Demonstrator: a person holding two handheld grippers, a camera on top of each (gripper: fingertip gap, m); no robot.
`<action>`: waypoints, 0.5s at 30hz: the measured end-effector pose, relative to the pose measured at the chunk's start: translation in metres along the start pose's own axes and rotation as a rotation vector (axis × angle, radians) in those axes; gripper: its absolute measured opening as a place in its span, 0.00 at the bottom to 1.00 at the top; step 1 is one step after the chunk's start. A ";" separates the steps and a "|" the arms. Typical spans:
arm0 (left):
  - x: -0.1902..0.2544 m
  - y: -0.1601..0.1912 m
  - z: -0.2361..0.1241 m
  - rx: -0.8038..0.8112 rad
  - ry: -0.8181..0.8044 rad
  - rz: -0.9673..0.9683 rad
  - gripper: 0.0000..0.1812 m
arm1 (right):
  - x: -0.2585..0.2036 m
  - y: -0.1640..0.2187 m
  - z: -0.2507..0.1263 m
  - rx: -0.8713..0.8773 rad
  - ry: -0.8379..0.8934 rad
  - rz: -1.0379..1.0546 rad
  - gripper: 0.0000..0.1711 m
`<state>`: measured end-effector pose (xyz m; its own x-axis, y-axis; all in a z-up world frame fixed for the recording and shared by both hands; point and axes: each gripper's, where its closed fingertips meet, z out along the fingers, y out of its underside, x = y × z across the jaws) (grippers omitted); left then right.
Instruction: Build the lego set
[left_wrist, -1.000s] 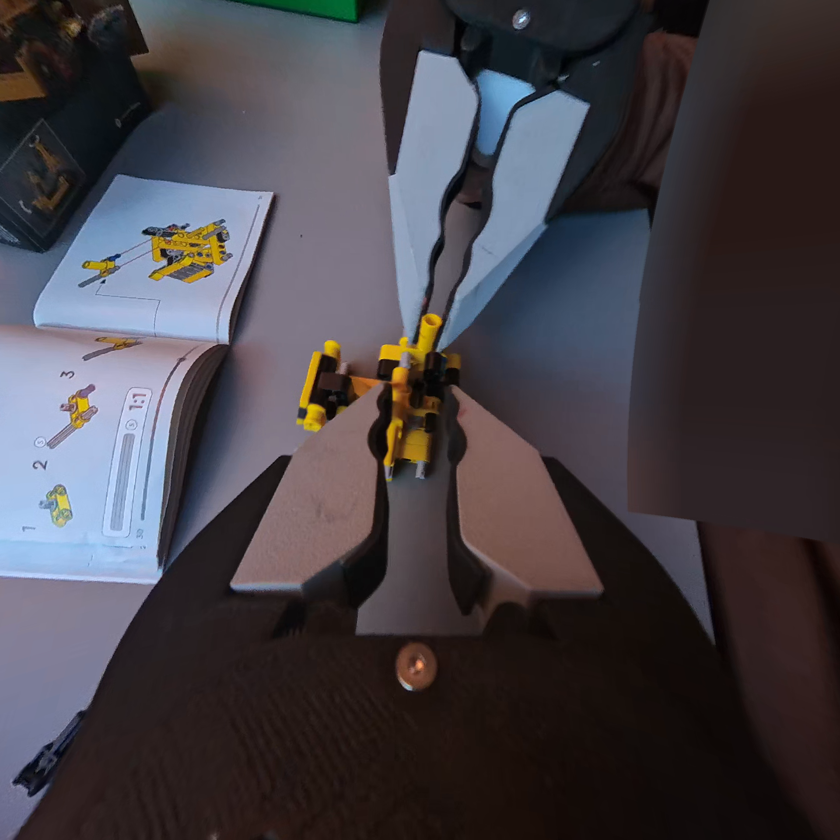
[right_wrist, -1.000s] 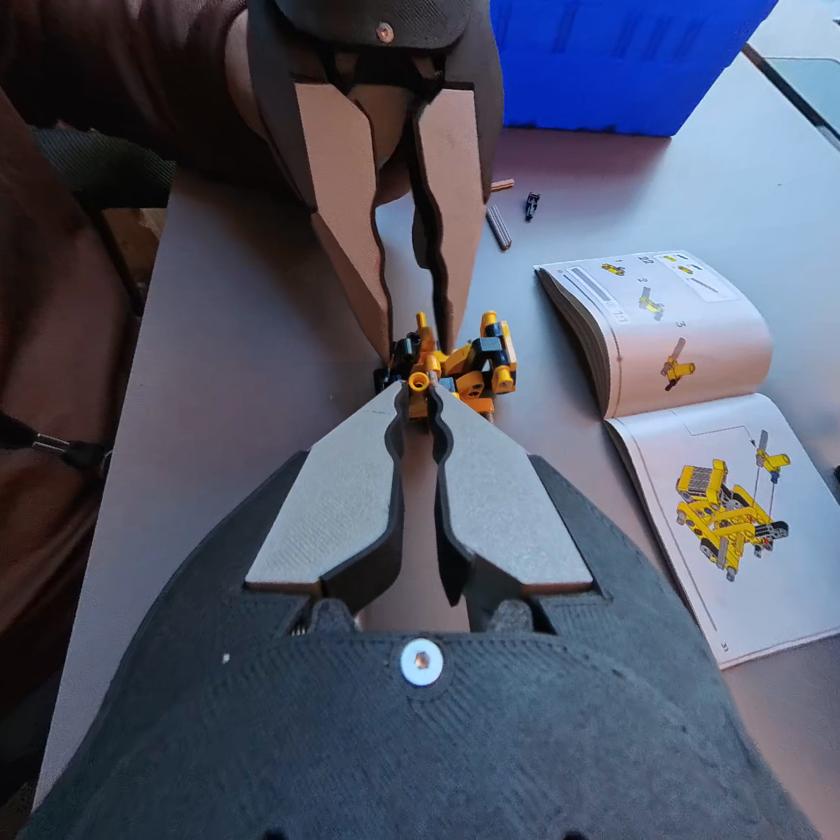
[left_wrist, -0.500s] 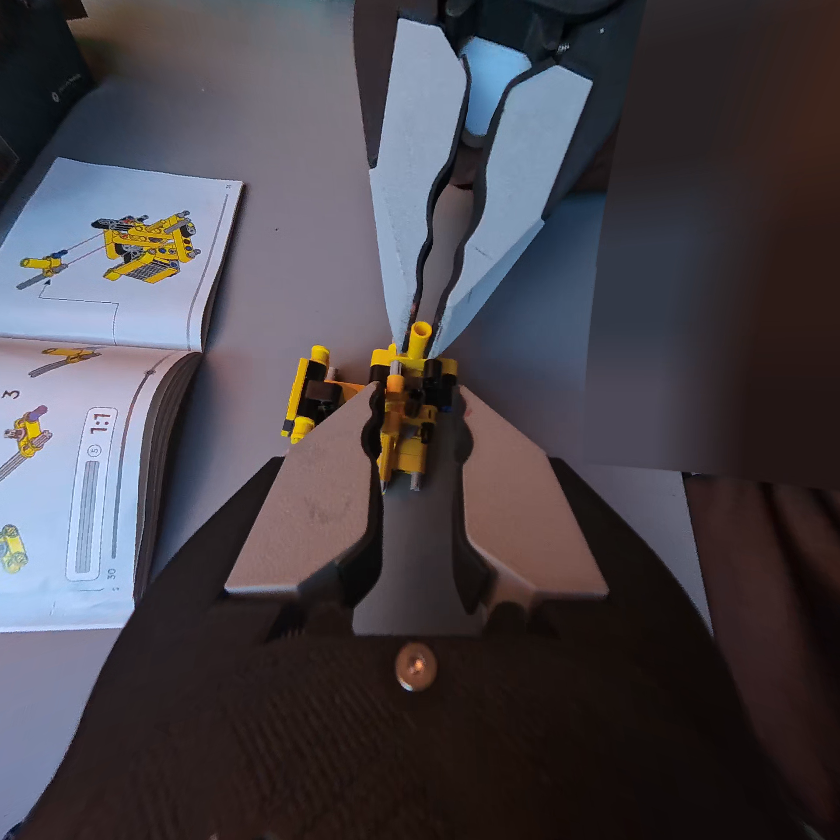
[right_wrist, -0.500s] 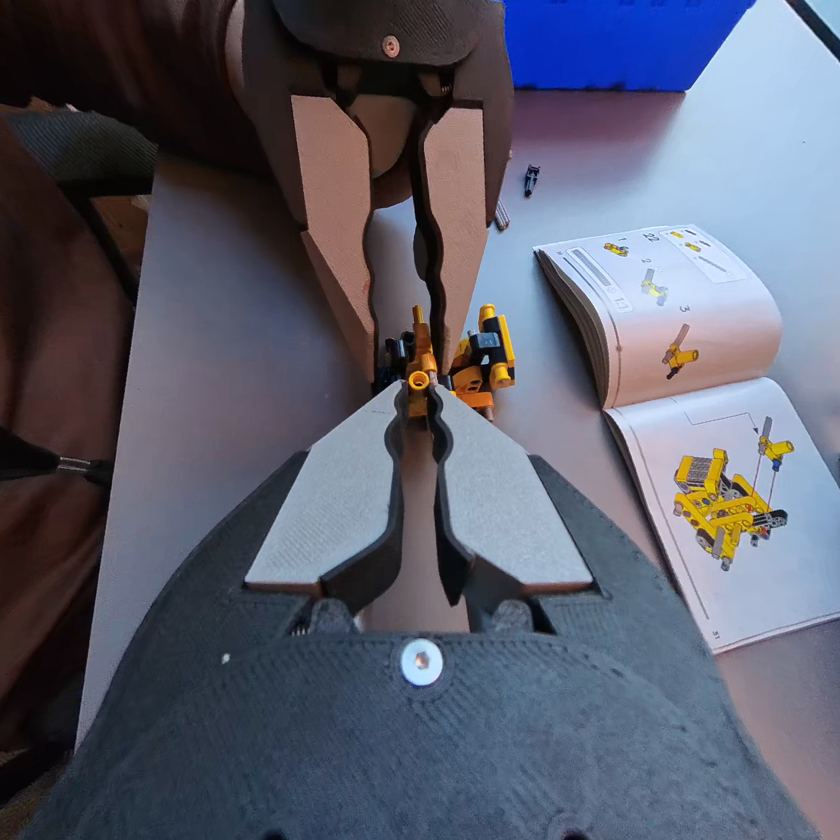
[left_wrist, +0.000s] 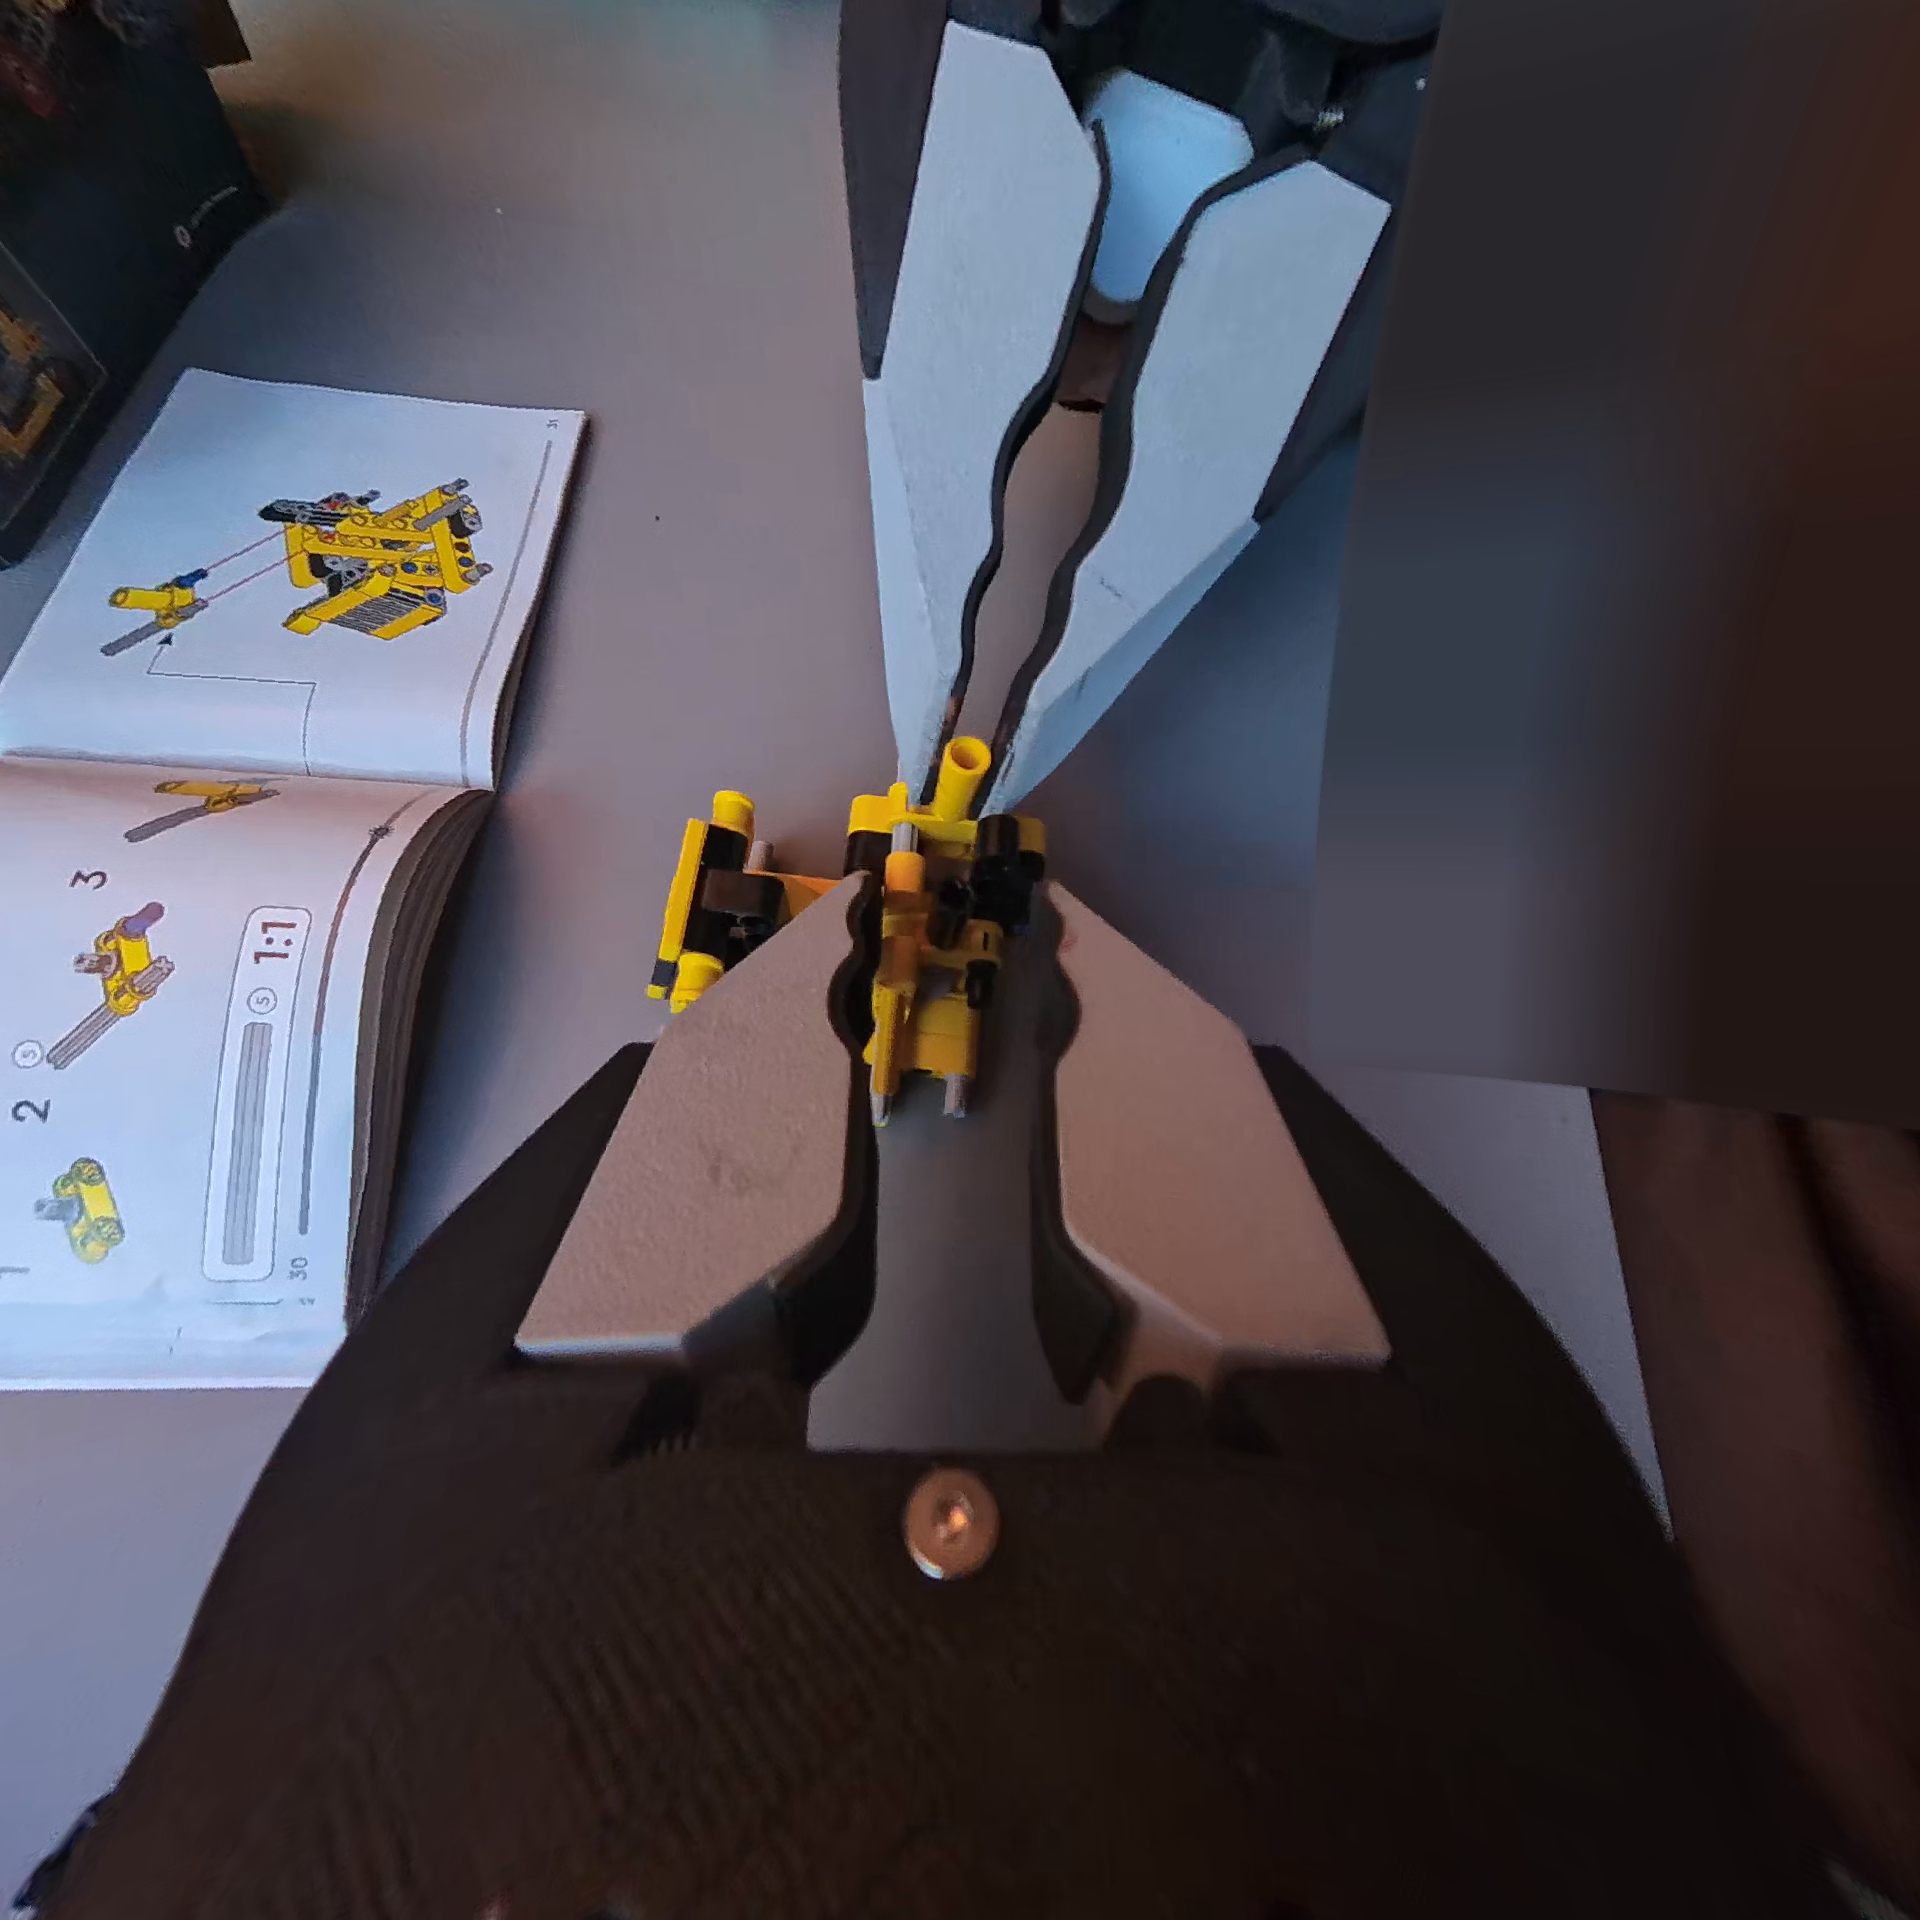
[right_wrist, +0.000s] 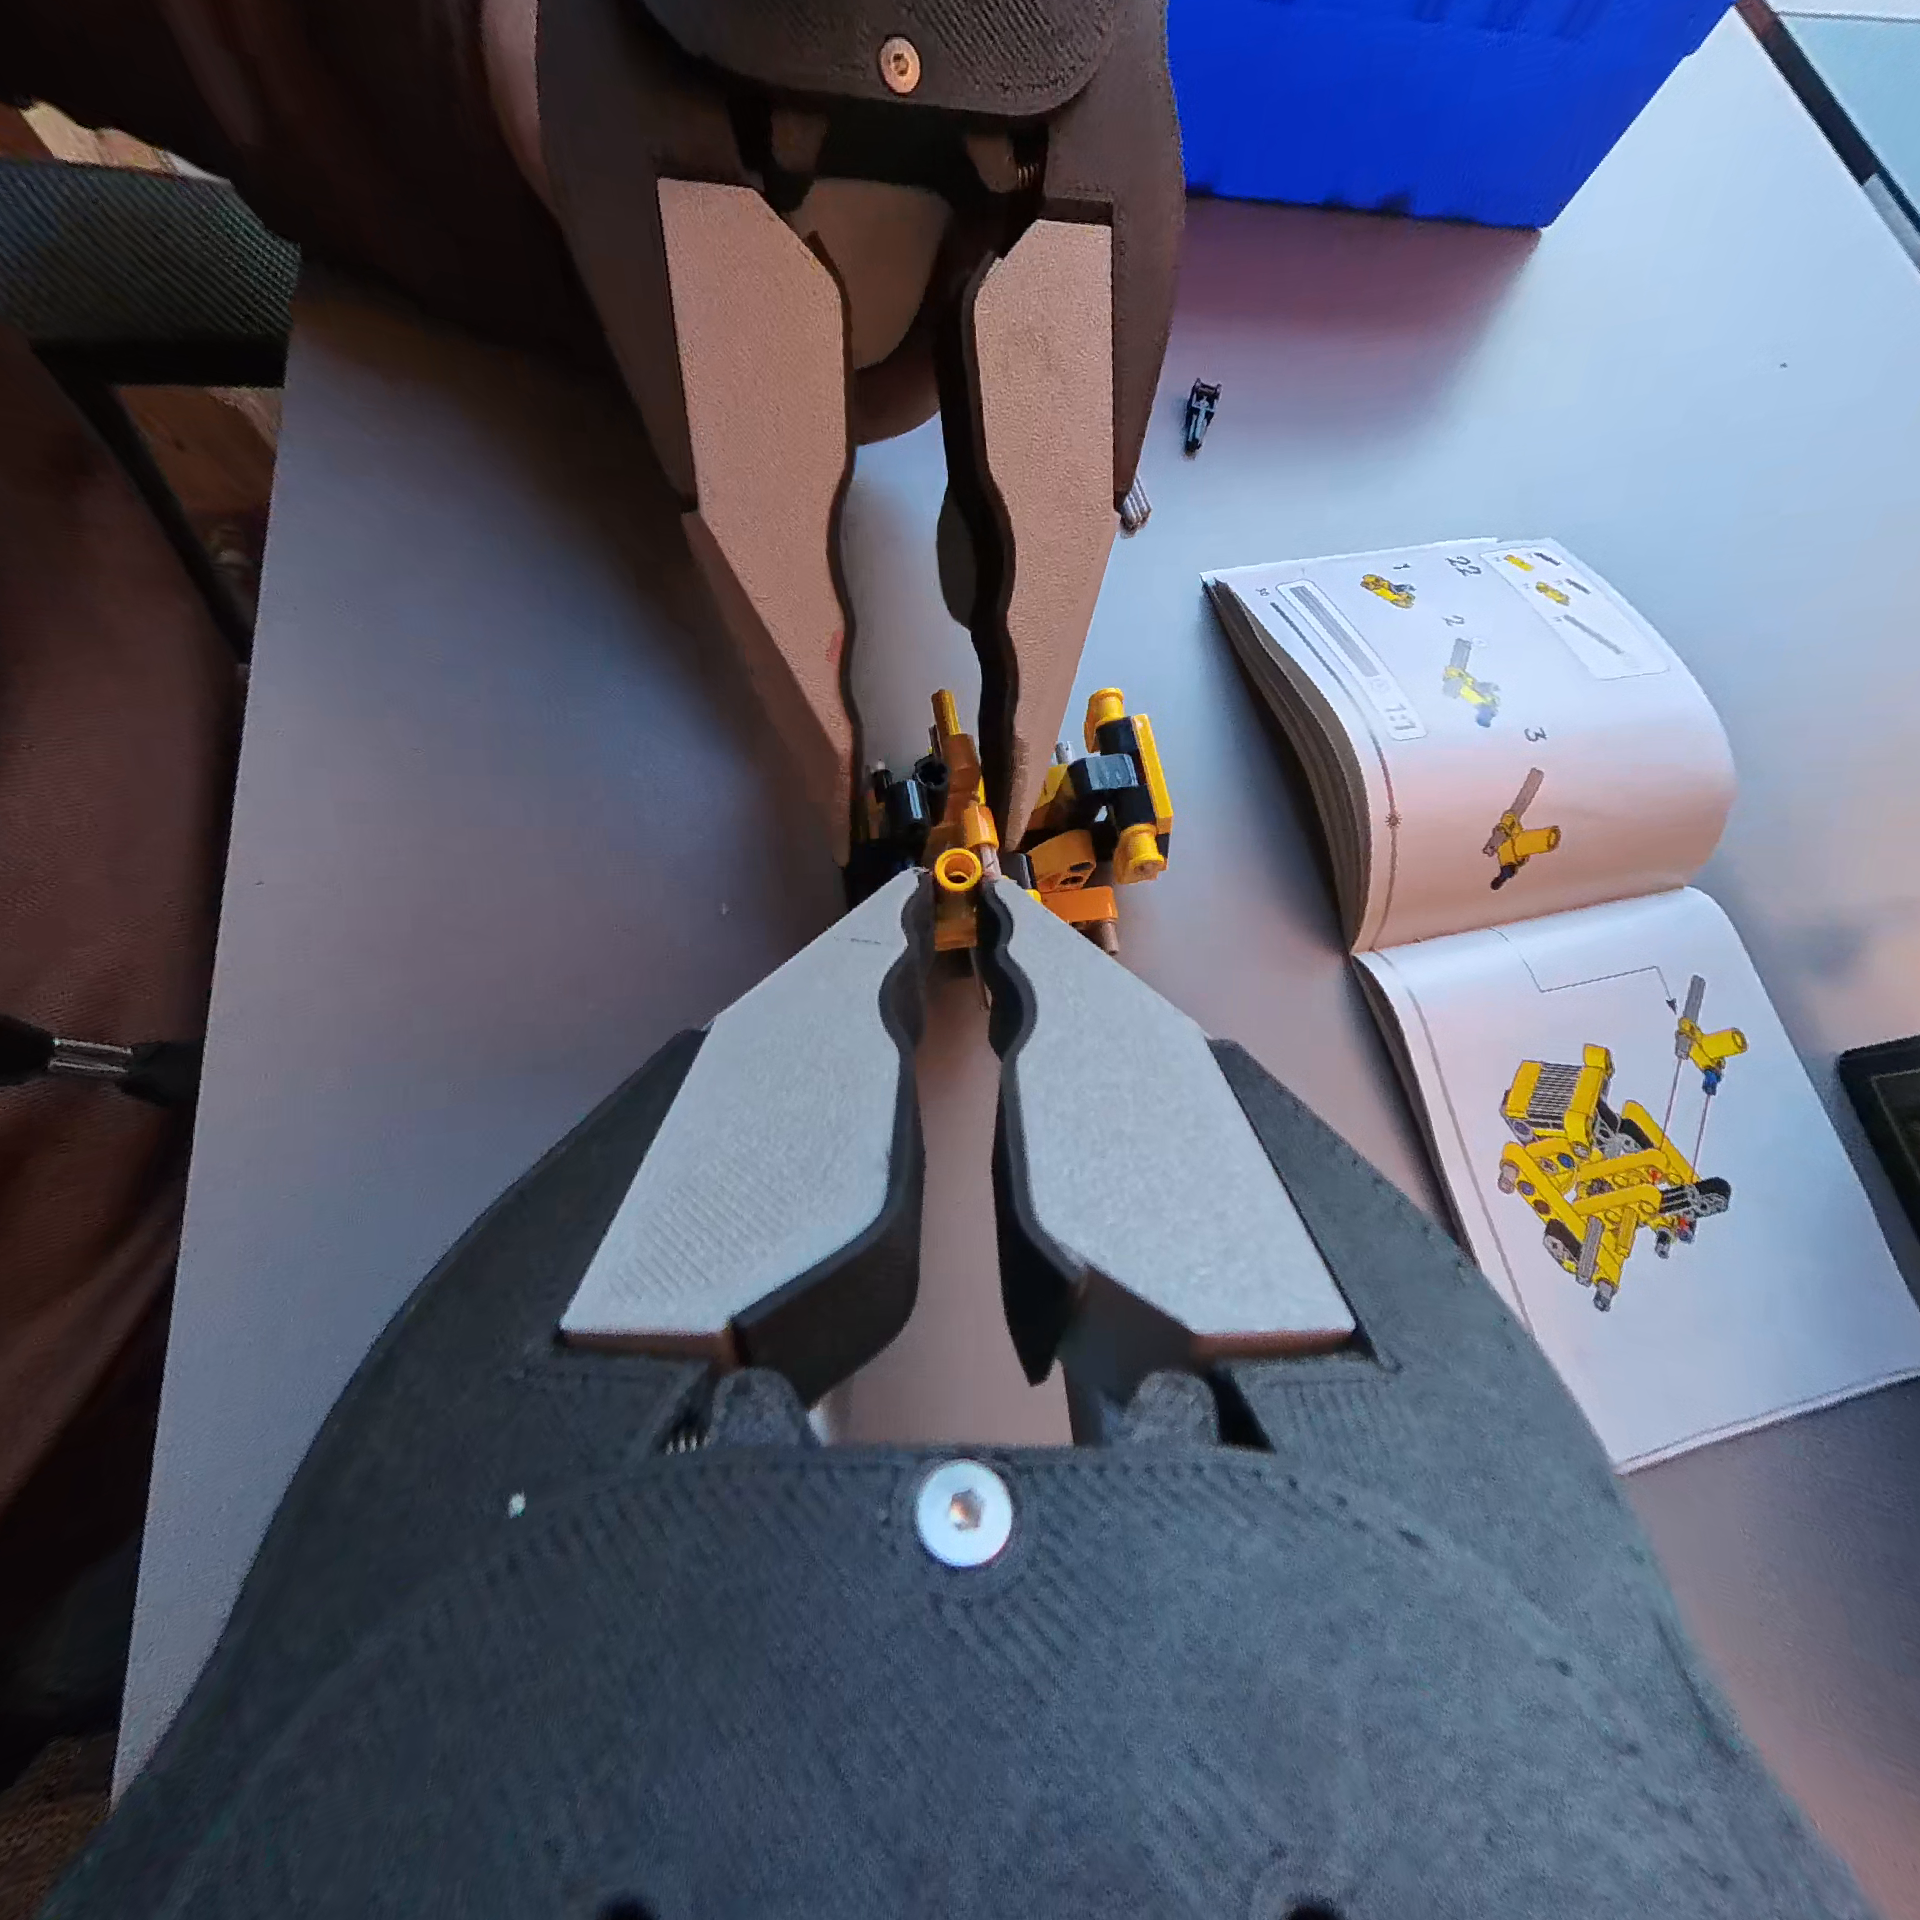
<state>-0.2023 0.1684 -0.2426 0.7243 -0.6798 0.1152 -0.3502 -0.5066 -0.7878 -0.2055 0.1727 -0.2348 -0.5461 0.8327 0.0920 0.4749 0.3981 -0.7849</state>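
Observation:
A small yellow and black lego model (left_wrist: 940, 1013) sits on the grey table between the two fingers of my left gripper (left_wrist: 956, 883), which is shut on it. My right gripper (right_wrist: 956, 881) faces it from the other side. It is shut on a yellow connector piece (right_wrist: 956, 868) that touches the top of the model. In the left wrist view the right gripper (left_wrist: 961, 784) comes down from above with the connector (left_wrist: 964, 769) at its tips. In the right wrist view the left gripper (right_wrist: 930, 842) straddles the model (right_wrist: 1107, 810).
An open instruction booklet (left_wrist: 260, 935) lies beside the model and shows in the right wrist view (right_wrist: 1558, 935) too. A blue bin (right_wrist: 1403, 94) stands at the back. A black pin (right_wrist: 1202, 414) and a grey axle (right_wrist: 1135, 504) lie behind. A dark box (left_wrist: 94, 260) is at the far left. Only a small space, under 4 cm, lies between the two pairs of fingers. The black pin (right_wrist: 1202, 414) is about 20 cm from both grippers' fingertips.
Both grippers keep their hold. The two of them and the model have shifted only slightly over the table, and the booklet sits a little differently in view.

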 end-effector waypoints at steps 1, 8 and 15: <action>0.001 0.002 0.000 -0.013 0.014 0.002 0.15 | 0.000 0.000 0.000 0.002 -0.006 0.005 0.02; 0.001 0.004 0.000 -0.039 0.066 -0.004 0.15 | 0.000 0.000 0.001 0.007 -0.014 0.013 0.02; -0.001 0.003 0.000 -0.008 0.099 -0.050 0.13 | 0.000 -0.001 0.002 0.019 -0.015 0.007 0.02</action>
<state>-0.2043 0.1675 -0.2446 0.6787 -0.7025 0.2141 -0.3201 -0.5453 -0.7747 -0.2071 0.1716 -0.2352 -0.5529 0.8296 0.0775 0.4658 0.3849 -0.7968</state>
